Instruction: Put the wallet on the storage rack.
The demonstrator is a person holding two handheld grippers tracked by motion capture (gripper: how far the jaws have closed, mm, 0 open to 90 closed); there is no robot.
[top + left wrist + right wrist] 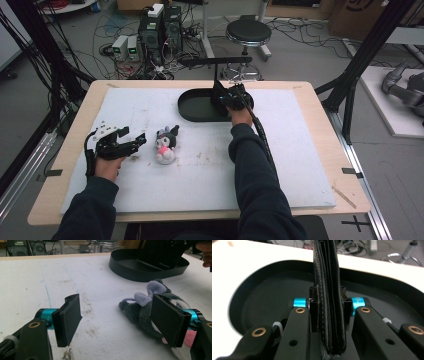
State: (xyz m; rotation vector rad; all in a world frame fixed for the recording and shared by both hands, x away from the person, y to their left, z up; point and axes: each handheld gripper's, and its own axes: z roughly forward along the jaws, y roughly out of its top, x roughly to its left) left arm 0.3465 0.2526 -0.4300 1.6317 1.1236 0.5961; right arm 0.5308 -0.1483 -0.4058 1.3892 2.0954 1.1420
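A black wallet [329,297] is held clamped upright in the right gripper [329,306] above the black tray [192,107]. The left gripper [117,320], fingers apart, is seemingly rested on the surface [200,165] beside a plush toy [166,144].

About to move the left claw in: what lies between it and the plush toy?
Nothing. In the high view, only bare white mat separates the open left claw from the plush toy. The left gripper view shows the toy just beyond one pad.
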